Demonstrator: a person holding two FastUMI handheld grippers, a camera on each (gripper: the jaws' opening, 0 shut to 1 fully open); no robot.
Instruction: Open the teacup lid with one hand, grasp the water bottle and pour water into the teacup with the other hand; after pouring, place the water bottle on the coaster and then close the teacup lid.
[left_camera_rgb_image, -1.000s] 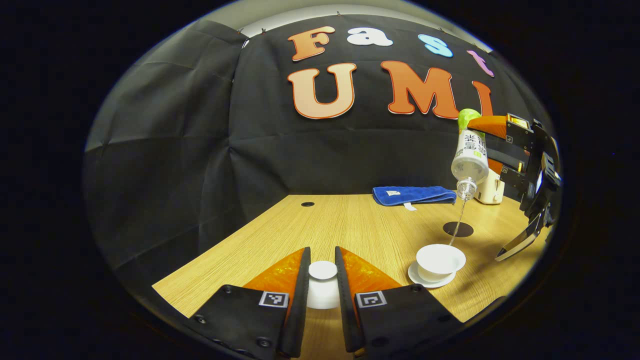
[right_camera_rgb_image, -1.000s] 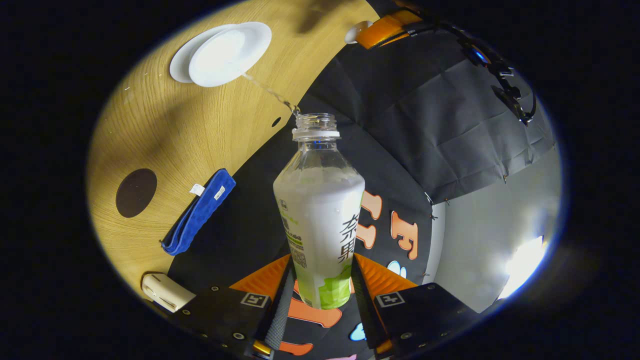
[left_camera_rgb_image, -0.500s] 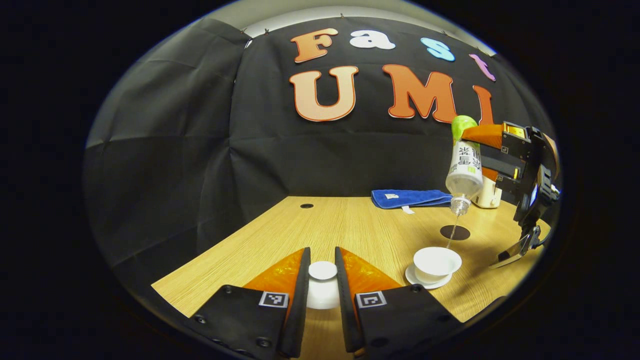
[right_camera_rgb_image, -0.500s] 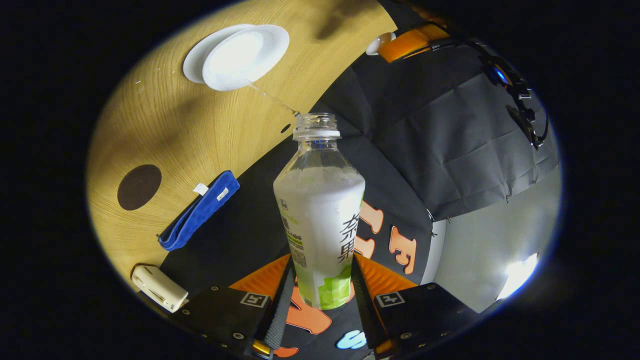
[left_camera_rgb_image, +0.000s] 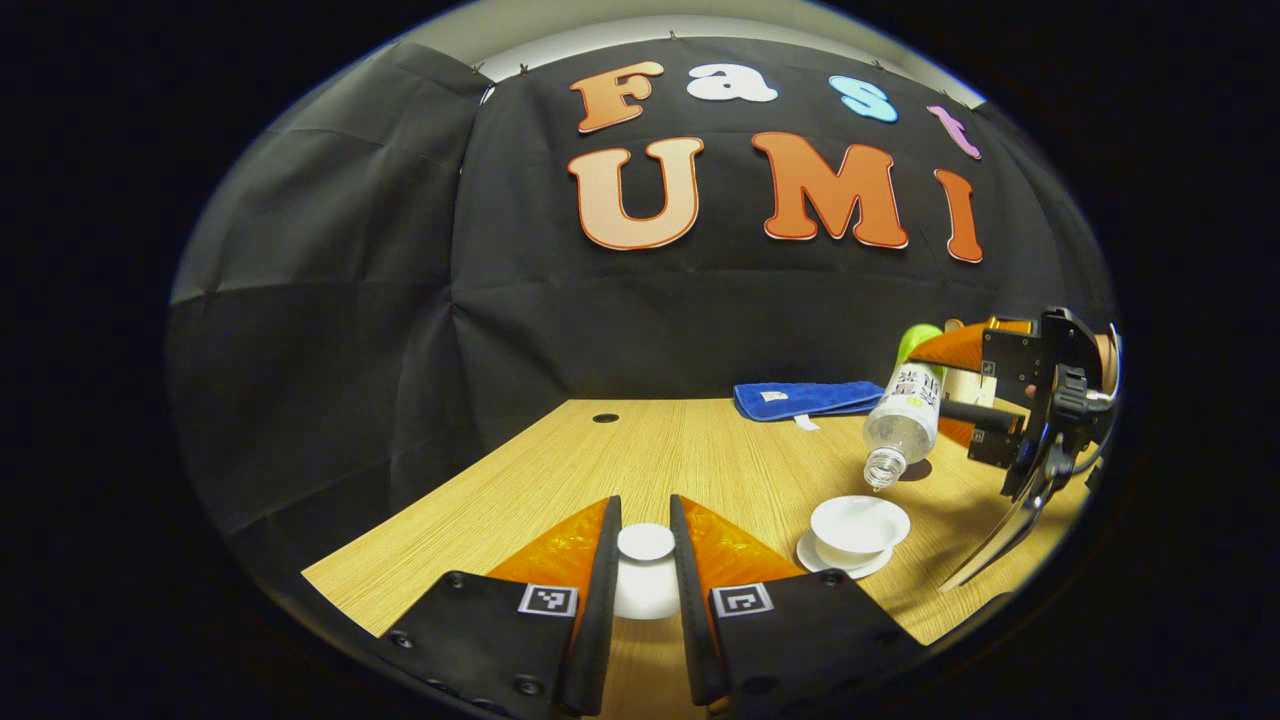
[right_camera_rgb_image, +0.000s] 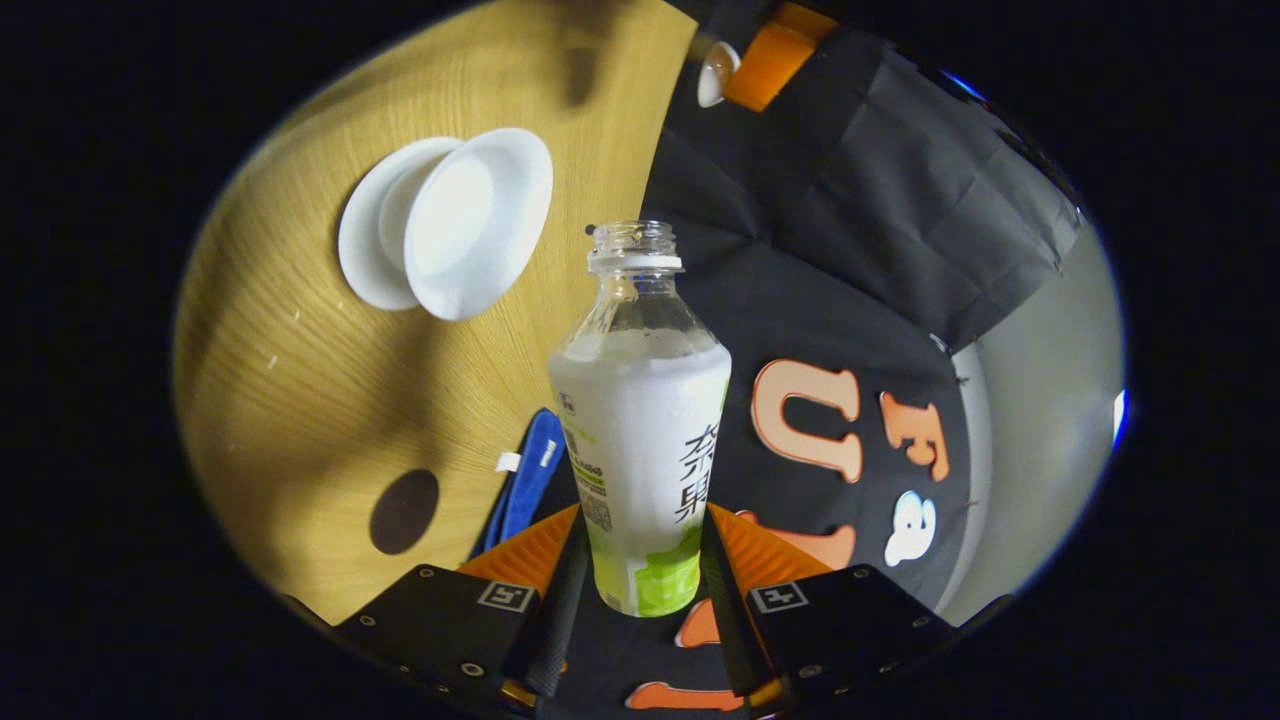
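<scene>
- Since a second ago the stream from the water bottle (right_camera_rgb_image: 640, 440) has stopped; the bottle has come lower and less steeply tipped, its open mouth now just above and beside the teacup (left_camera_rgb_image: 858, 524).
- Right gripper (right_camera_rgb_image: 640, 590): my two fingers press on the lower sides of the bottle, holding it by its base end; neck points away from me, no cap on it.
- In the left gripper view the bottle (left_camera_rgb_image: 903, 422) hangs tilted, mouth down toward the table, with the right gripper (left_camera_rgb_image: 985, 390) holding it from the right.
- Left gripper (left_camera_rgb_image: 645, 560): my fingers are narrow, closed on the knob of the teacup lid (left_camera_rgb_image: 645, 570); whether the lid's rim touches the wooden table (left_camera_rgb_image: 700, 450) I cannot tell.
- Teacup sits uncovered on its white saucer (left_camera_rgb_image: 815, 553), to the right of the lid and apart from it.
- Round dark coaster (right_camera_rgb_image: 404, 511) lies bare on the table in the right gripper view.
- Folded blue cloth (left_camera_rgb_image: 800, 398) lies at the table's far edge, against the black wall.
</scene>
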